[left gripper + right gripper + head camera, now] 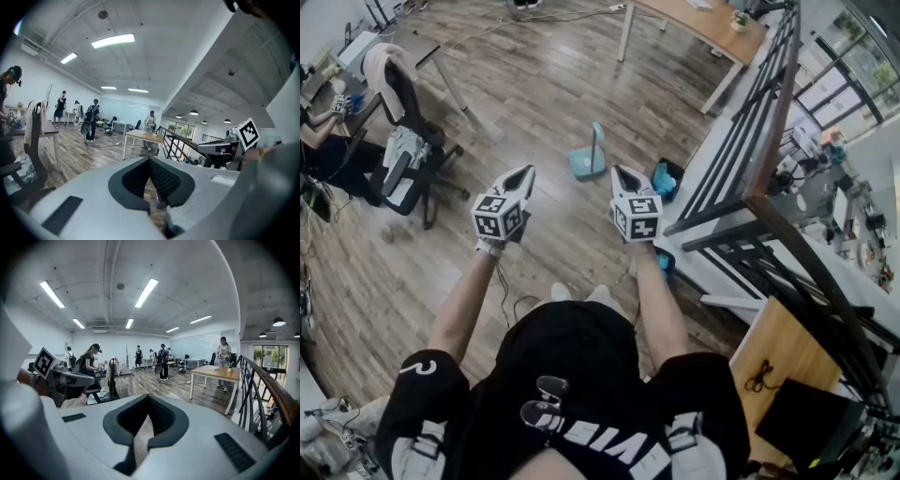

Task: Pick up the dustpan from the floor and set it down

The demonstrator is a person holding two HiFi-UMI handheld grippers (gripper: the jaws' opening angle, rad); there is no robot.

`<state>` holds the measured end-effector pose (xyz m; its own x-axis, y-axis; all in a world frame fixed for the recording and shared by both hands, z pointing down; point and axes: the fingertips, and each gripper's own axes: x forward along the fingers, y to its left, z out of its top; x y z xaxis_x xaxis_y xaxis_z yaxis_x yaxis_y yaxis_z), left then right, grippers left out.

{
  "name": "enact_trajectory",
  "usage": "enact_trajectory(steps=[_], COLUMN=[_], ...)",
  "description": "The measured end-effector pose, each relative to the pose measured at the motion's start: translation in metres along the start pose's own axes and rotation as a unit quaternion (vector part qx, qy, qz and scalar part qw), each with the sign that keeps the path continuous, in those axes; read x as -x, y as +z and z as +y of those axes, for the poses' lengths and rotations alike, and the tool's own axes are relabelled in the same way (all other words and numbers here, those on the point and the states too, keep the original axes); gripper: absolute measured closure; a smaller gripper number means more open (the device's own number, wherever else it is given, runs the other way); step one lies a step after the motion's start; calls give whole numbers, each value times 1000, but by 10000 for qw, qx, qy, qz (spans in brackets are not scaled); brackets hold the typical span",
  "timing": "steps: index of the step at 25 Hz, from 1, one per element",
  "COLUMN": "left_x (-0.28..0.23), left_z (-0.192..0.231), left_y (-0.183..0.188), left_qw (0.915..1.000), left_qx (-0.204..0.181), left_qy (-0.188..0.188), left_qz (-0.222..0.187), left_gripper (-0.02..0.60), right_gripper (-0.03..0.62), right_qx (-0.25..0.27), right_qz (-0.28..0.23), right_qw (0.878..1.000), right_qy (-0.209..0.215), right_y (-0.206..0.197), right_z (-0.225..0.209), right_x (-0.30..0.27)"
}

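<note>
A light blue dustpan (587,161) with an upright handle stands on the wooden floor, ahead of me and between my two hands. My left gripper (528,171) hovers to its left, apart from it, with its jaws meeting at the tips and nothing in them. My right gripper (619,171) hovers just right of the dustpan, shut and empty. Both point forward and slightly down. In the left gripper view the jaw tips (150,159) touch; in the right gripper view they (148,396) touch too. The dustpan shows in neither gripper view.
An office chair (401,155) draped with clothing stands at the left. A black metal railing (769,150) runs along the right, with a blue object (664,181) at its foot. A wooden table (698,23) is at the far side. Several people stand far across the room.
</note>
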<state>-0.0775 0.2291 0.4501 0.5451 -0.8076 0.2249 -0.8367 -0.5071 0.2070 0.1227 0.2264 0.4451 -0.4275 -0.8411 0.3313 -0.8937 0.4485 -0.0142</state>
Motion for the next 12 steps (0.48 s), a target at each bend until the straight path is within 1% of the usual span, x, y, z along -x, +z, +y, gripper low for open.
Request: enact_trajectory(steps=[3, 8, 12], left_x=[7, 16, 18], left_z=[-1, 0, -4], left_y=[-5, -6, -10], left_qw=[10000, 10000, 10000], left_qx=[-44, -24, -40], left_qy=[-25, -1, -39], left_qz=[48, 30, 48], left_gripper=[583, 584, 583], right_gripper=[599, 599, 599], right_qx=[38, 65, -7], right_qz=[-94, -79, -89], right_qw=[9999, 9999, 9999], right_qy=[-42, -12, -70], right_y=[-3, -7, -13], right_z=[4, 12, 12], right_x=[2, 8, 14])
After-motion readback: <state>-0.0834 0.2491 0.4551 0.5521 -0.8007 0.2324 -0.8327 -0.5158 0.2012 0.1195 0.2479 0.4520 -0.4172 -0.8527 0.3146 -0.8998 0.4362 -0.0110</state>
